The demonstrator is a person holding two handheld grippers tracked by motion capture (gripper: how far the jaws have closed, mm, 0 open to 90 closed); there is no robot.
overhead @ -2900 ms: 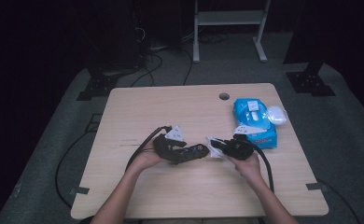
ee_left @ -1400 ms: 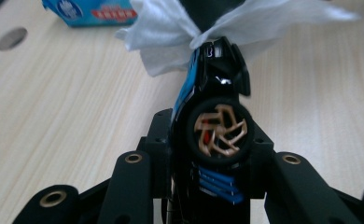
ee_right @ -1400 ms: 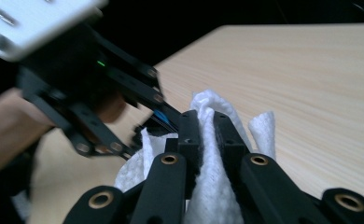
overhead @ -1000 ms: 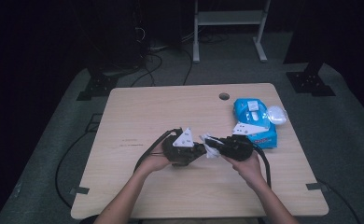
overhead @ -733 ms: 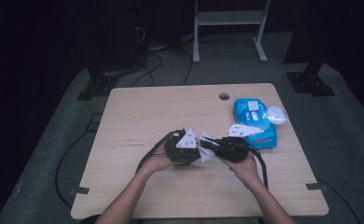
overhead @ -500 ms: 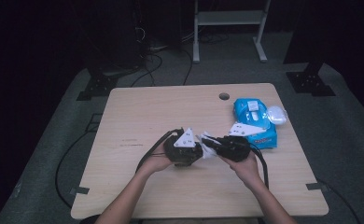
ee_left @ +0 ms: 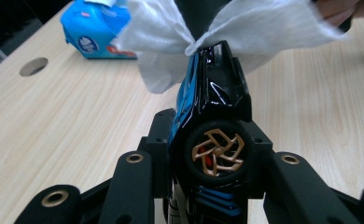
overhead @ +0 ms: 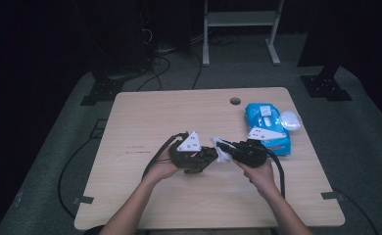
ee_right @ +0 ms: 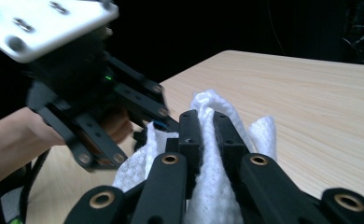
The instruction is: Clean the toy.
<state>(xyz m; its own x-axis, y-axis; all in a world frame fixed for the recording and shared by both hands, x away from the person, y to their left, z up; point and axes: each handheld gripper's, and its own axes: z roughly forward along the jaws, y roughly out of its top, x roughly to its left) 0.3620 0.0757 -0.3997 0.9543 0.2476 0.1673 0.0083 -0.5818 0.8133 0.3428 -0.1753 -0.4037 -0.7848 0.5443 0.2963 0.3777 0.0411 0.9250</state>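
Observation:
My left gripper (overhead: 206,156) is shut on a black and blue toy car (ee_left: 215,107) with a bronze wheel, held just above the table. A white wipe (ee_left: 245,28) drapes over the car's far end. My right gripper (ee_right: 207,130) is shut on that wipe (ee_right: 208,100) and presses it against the car from the right. In the high view the two grippers meet tip to tip at the table's middle, with the wipe (overhead: 222,154) bunched between them. The left gripper (ee_right: 101,107) and its hand loom close in the right gripper view.
A blue pack of wipes (overhead: 267,125) lies at the right of the wooden table (overhead: 179,112), partly behind the right gripper's grey plate. A round cable hole (overhead: 235,101) sits near the far edge. Cables trail from both grippers toward the person.
The two grippers have come closer together than almost three seconds ago. Over the last second the left gripper tipped slightly; the wipe stays bunched against the car.

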